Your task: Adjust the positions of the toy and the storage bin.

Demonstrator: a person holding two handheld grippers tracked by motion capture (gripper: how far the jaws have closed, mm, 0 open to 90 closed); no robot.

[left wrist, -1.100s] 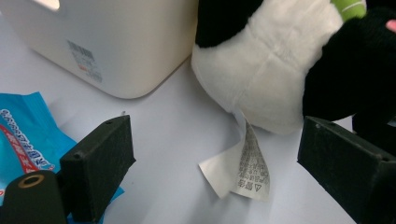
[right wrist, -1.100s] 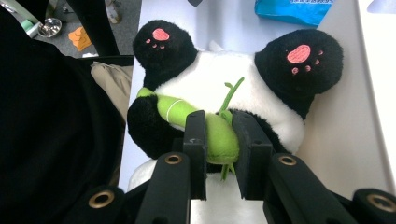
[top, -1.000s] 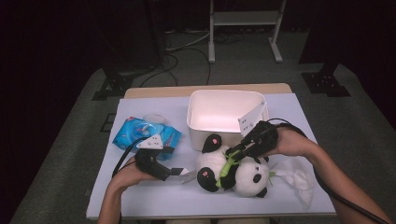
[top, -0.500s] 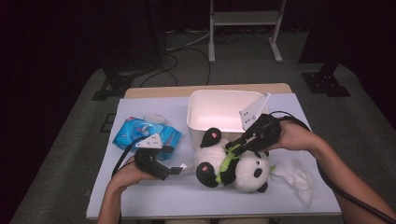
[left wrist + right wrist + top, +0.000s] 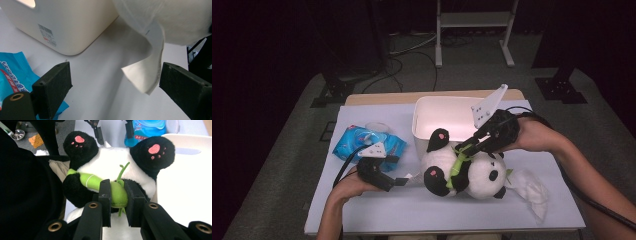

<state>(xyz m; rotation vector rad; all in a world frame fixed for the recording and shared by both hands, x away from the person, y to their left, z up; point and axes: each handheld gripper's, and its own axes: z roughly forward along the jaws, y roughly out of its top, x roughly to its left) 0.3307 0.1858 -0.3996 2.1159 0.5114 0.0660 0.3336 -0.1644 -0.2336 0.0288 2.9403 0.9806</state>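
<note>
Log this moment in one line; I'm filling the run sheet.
right tongs: shut on bamboo stalk of panda toy | left tongs: open, white tag between | white bin: behind panda

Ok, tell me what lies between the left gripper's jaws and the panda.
A white fabric tag hanging off the panda dangles between the open jaws of the left gripper, untouched by them, in the left gripper view.

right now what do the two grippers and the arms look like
Both grippers are black with blocky black jaws and brass-coloured rivets at the joints. The left gripper and the right gripper each carry a pale grey three-cornered plate with small dots, and a black cable trails from each. The forearms are bare, with no sleeves showing.
</note>
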